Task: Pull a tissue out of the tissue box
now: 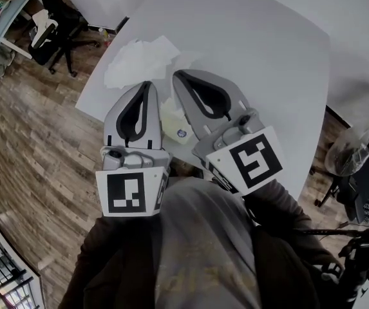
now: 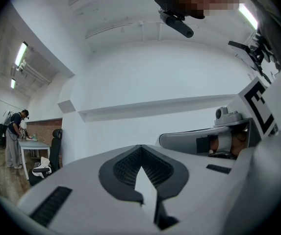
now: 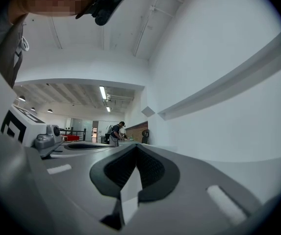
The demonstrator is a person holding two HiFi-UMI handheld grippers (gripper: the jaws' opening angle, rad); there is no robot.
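Observation:
A pale tissue pack (image 1: 174, 122) lies at the near edge of the white table (image 1: 255, 56), partly hidden between my two grippers. Several loose white tissues (image 1: 139, 55) lie in a heap at the table's far left corner. My left gripper (image 1: 147, 85) is held above the table edge just left of the pack, jaws shut on nothing. To the pack's right, my right gripper (image 1: 178, 76) is likewise shut and empty. Both gripper views show only closed jaw tips, left gripper (image 2: 140, 148) and right gripper (image 3: 136, 147), against white walls; no tissue pack appears there.
A black office chair (image 1: 55, 31) stands on the wood floor beyond the table's left corner. Another chair (image 1: 358, 172) is at the right. A person (image 2: 15, 136) works at a desk far off, the same person (image 3: 114, 131) showing small in the right gripper view.

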